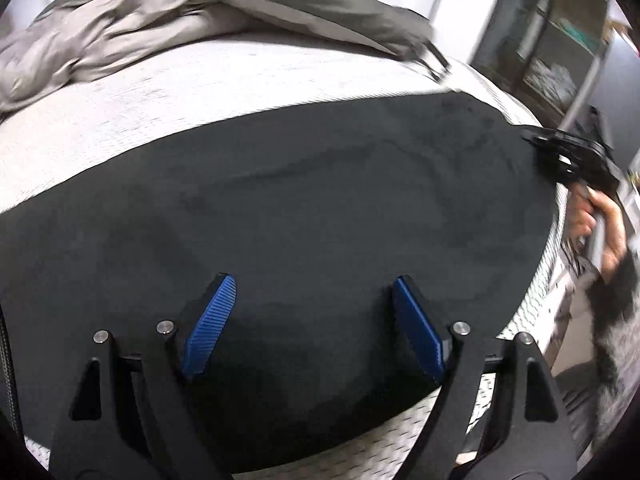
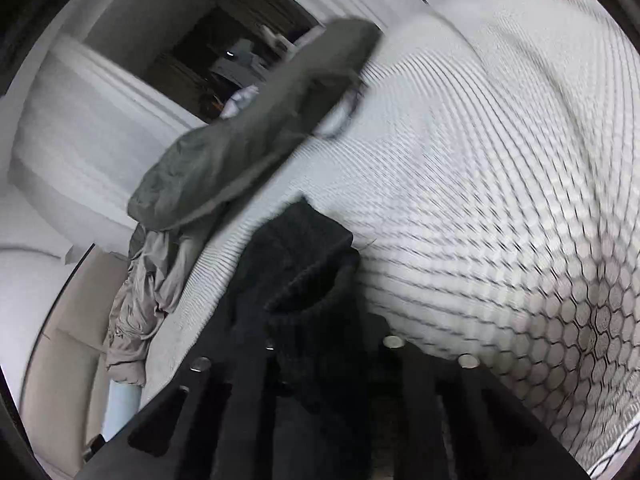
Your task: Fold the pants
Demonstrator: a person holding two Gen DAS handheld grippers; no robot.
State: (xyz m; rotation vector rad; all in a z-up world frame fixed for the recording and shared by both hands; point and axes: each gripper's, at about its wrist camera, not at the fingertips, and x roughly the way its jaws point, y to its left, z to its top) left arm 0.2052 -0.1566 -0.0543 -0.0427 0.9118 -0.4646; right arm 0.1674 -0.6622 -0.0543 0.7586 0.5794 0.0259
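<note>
Black pants (image 1: 304, 200) lie spread flat across a white honeycomb-patterned mattress (image 1: 200, 92). My left gripper (image 1: 314, 322) is open, its blue pads (image 1: 210, 326) just above the near part of the pants, holding nothing. My right gripper (image 1: 568, 156) shows at the pants' far right end, held by a hand. In the right wrist view my right gripper (image 2: 308, 312) is shut on a bunched ribbed end of the black pants (image 2: 296, 264), lifted above the mattress (image 2: 500, 184); its fingertips are hidden in the cloth.
A crumpled grey garment (image 1: 100, 36) and an olive-grey one (image 1: 328, 8) lie at the mattress's far side; both show in the right wrist view (image 2: 148, 292) (image 2: 248, 132). Shelving (image 1: 560, 48) stands at the right. A beige floor (image 2: 68, 340) lies beside the bed.
</note>
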